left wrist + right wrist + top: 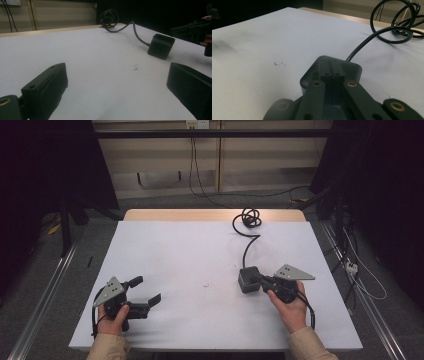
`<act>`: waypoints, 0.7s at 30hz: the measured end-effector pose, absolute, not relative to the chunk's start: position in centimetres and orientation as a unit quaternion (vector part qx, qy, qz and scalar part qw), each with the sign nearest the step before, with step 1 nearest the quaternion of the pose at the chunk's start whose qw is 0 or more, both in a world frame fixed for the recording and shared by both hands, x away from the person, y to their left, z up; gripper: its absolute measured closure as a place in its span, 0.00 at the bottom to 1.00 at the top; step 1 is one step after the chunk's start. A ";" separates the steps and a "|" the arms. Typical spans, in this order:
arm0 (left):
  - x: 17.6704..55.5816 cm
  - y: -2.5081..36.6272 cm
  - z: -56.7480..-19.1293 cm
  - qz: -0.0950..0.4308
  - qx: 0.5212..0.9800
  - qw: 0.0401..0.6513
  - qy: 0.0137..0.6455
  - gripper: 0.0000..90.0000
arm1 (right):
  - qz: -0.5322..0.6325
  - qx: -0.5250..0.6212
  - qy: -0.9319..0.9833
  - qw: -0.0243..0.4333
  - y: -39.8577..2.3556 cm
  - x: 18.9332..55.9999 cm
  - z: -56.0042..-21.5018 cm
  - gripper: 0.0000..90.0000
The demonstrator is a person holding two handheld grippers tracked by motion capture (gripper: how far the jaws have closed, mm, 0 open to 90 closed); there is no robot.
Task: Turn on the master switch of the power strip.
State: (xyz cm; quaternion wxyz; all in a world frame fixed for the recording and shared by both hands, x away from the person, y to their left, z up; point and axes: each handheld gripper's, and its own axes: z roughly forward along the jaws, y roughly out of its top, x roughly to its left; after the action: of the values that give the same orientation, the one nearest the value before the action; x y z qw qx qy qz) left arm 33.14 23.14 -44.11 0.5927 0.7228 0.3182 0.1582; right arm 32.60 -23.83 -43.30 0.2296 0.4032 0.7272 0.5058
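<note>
Looking from the near edge: the table (pixel 165 250) has a plain white top with a wooden strip showing along its far side, and there's a tiny speck (pixel 205 283) near the middle. The left gripper (pixel 148 291) sits at the near left with its jaws spread wide, nothing between them, well apart from everything else. Over on the right, the right gripper (pixel 258 279) has its jaws clenched together, tips resting on top of the black box (pixel 247 279), not wrapped around it as far as I can tell. The box lies flat on the table right of centre, just in front of that gripper. Its cable (pixel 248 242) leaves the far side and runs away from the person, curving a bit, so the long axis goes near to far. It ends in a loose coil (pixel 249 218) at the far edge. Beyond the table there's grey floor (pixel 165 202), a pale wall (pixel 165 155) with wires hanging down, and dark curtains on both sides.
</note>
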 end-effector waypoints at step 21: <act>33.1 23.1 -44.1 0.156 0.723 0.594 0.315 0.03 | 0.498 0.403 0.731 0.236 -23.7 33.0 -43.6 1.00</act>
State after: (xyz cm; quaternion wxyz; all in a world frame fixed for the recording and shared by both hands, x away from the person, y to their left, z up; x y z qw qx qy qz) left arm 33.09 23.12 -44.11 0.5942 0.7232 0.3155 0.1563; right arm 32.97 -23.73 -43.59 0.2357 0.4025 0.7310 0.4981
